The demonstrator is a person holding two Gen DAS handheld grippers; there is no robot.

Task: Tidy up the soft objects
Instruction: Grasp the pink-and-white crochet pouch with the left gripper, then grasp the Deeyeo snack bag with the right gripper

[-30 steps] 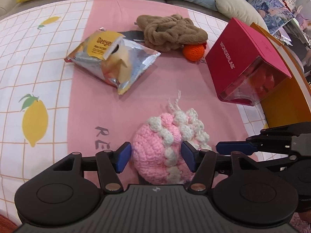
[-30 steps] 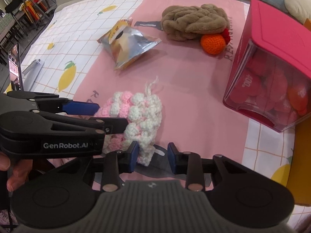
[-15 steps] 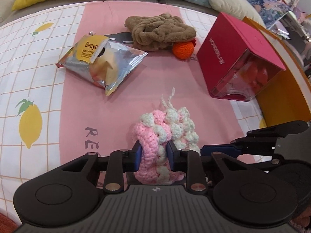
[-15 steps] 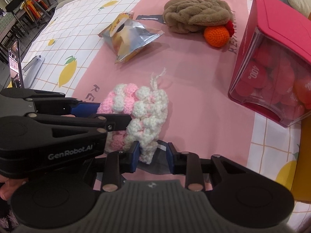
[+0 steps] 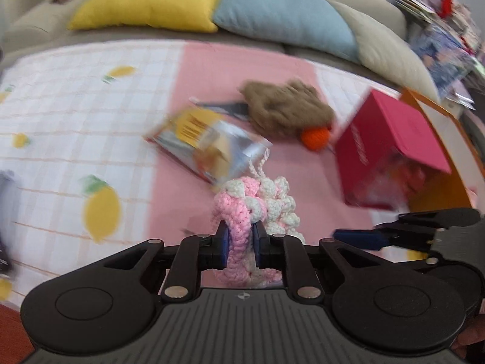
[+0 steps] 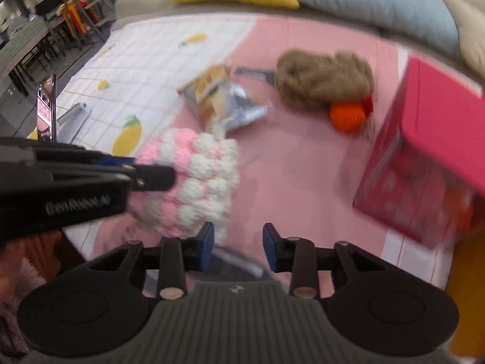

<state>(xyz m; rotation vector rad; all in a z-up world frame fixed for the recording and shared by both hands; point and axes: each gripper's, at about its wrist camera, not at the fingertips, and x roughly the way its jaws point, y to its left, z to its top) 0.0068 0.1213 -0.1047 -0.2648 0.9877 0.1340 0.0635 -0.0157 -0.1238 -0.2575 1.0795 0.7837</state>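
Note:
My left gripper (image 5: 240,244) is shut on a pink and white crocheted pouch (image 5: 254,206) and holds it lifted above the pink cloth. The pouch also shows in the right wrist view (image 6: 194,179), pinched by the left gripper's fingers (image 6: 151,177). My right gripper (image 6: 238,247) is open and empty, just right of and below the pouch. A brown fuzzy cloth (image 5: 285,110) and an orange crocheted ball (image 5: 315,136) lie farther back on the cloth.
A silver snack bag (image 5: 209,145) lies in the middle. A red box (image 5: 391,148) stands at the right beside an orange container (image 5: 439,151). Yellow, blue and beige cushions (image 5: 272,9) line the back. A phone (image 6: 45,103) stands at the left edge.
My left gripper closed on the pouch and lifted it off the cloth. My right gripper let go of the pouch's edge and opened wider. Both views now blur with motion.

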